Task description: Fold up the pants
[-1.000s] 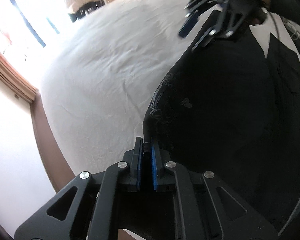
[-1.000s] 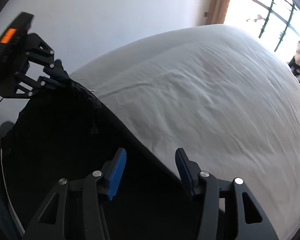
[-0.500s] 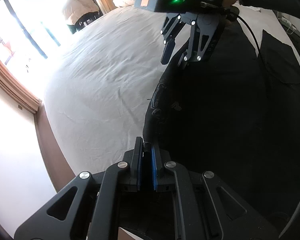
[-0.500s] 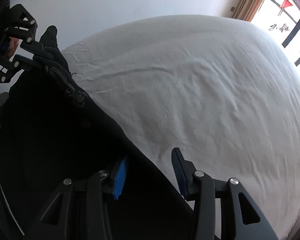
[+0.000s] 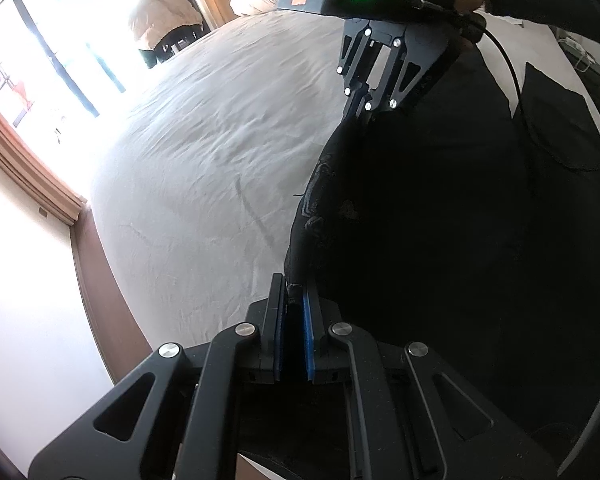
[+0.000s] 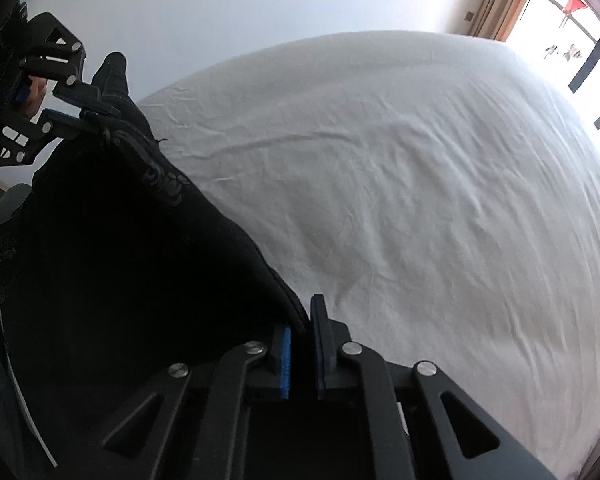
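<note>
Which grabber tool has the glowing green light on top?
The right tool, pinching the black pants; the left tool shows no light.

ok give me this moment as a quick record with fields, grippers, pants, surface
left gripper: shut on the pants' edge
right gripper: jaws have just been closing, now pinching the pants' edge
pants: black, edge stretched between both grippers
bed sheet: white, wrinkled, bare beside the pants
background: bright window, curtain
</note>
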A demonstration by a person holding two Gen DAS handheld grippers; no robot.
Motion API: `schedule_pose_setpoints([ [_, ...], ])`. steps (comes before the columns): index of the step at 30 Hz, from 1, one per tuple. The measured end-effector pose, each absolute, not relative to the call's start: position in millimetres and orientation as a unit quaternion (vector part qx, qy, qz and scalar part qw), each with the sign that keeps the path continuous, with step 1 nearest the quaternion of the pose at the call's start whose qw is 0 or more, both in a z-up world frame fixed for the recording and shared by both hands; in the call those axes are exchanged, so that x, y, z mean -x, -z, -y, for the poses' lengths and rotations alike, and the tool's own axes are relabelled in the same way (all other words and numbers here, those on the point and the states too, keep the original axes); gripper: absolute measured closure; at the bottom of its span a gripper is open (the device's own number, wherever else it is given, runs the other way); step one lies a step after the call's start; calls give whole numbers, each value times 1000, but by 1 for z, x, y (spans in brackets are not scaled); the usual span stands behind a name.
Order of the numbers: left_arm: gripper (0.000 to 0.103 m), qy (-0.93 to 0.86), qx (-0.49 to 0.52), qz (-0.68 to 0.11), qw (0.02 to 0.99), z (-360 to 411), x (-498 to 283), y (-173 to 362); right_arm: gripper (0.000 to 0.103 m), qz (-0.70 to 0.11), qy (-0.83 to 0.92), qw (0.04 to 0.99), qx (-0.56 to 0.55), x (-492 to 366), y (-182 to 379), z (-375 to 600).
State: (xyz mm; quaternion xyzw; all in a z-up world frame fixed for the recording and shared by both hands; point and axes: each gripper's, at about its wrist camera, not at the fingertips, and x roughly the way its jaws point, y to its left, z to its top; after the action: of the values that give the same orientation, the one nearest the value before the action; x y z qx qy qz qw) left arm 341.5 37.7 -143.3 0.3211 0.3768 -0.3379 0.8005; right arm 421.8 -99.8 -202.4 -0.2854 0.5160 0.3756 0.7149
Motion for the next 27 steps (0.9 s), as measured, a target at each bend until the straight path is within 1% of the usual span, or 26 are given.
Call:
schedule_pose_setpoints([
  [3, 97, 338, -318, -375, 803, -38, -335, 139, 98, -504, -368, 724, 294, -403, 194, 97],
  [11, 97, 336, -304, -367, 812, -37, -306, 122, 99, -479, -339, 761, 278, -382, 180, 97],
  [18, 97, 340, -297, -366, 814, -40, -252, 114, 99, -461, -345, 778, 251, -332, 165, 87],
  [27, 97, 355, -275, -379, 809, -39, -185, 113, 99, -463, -344, 793, 198, -266, 172, 80],
])
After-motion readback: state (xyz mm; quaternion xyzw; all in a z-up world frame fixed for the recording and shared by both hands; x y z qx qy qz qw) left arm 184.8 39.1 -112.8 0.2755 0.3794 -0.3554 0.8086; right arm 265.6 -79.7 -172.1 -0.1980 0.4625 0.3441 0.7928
